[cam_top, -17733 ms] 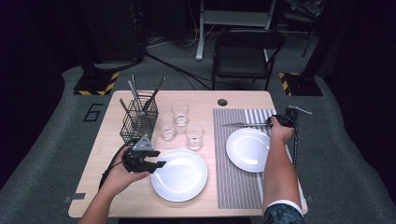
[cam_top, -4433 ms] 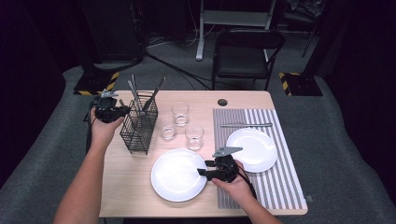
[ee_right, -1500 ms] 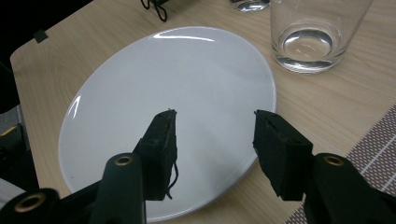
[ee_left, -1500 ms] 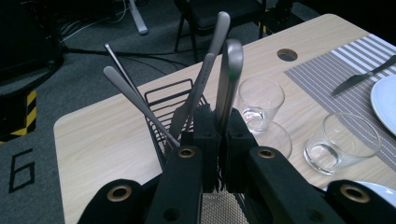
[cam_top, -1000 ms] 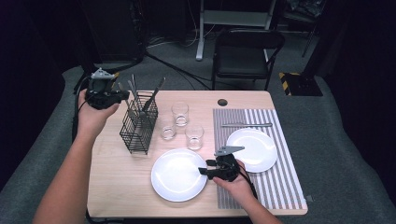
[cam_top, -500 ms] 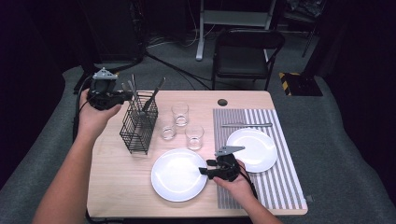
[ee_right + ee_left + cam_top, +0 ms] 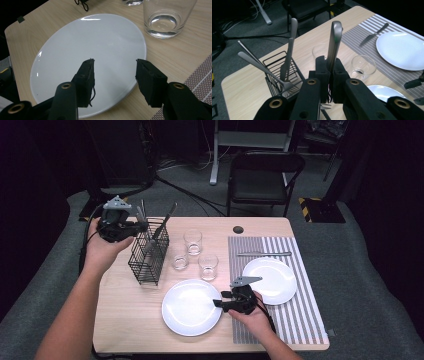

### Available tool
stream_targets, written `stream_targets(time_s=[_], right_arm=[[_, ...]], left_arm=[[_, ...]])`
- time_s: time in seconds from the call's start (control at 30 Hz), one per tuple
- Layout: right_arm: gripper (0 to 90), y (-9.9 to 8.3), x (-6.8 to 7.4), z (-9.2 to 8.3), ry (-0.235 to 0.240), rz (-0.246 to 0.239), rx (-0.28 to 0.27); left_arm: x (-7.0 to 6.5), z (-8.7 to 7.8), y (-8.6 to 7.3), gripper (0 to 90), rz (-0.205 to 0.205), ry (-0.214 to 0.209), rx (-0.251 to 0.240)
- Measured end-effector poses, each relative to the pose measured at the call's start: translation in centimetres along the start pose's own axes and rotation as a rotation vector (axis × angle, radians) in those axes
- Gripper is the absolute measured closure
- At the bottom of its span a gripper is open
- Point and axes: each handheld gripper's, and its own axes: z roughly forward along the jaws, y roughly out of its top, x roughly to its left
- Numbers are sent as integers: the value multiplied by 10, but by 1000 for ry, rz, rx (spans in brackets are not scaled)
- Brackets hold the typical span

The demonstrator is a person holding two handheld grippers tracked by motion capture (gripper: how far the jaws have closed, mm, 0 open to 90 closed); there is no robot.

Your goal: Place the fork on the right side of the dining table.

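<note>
My left gripper (image 7: 139,225) hovers at the table's far left, level with the top of a black wire cutlery caddy (image 7: 150,255). In the left gripper view it (image 7: 329,61) is shut on a silver fork (image 7: 334,42), handle upright and tines just below the pads. Other cutlery (image 7: 287,60) leans in the caddy (image 7: 279,82). My right gripper (image 7: 223,303) rests open at the right rim of the near white plate (image 7: 190,307). In the right gripper view its jaws (image 7: 113,65) stand apart over the plate (image 7: 82,50) with nothing between them.
Three glasses (image 7: 192,241) stand between the caddy and a striped placemat (image 7: 300,320). On the mat lie a second white plate (image 7: 272,280) and a knife (image 7: 264,253). A glass (image 7: 167,20) stands just beyond the near plate. A chair (image 7: 265,175) stands behind the table.
My left hand has drifted to the right, toward the caddy, with the fork still held. The right gripper has stayed put.
</note>
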Motion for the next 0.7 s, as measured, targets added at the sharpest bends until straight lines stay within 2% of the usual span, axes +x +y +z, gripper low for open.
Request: stream_targets(time_s=[0.3,0.7], right_arm=[[489,0,-1,0,-2,-7,-1],[489,0,-1,-1,-6,-9,-5]], left_arm=[[-13,-1,-4,865,42,-36,2],[-26,-1,-13,865,68,-92,-3]])
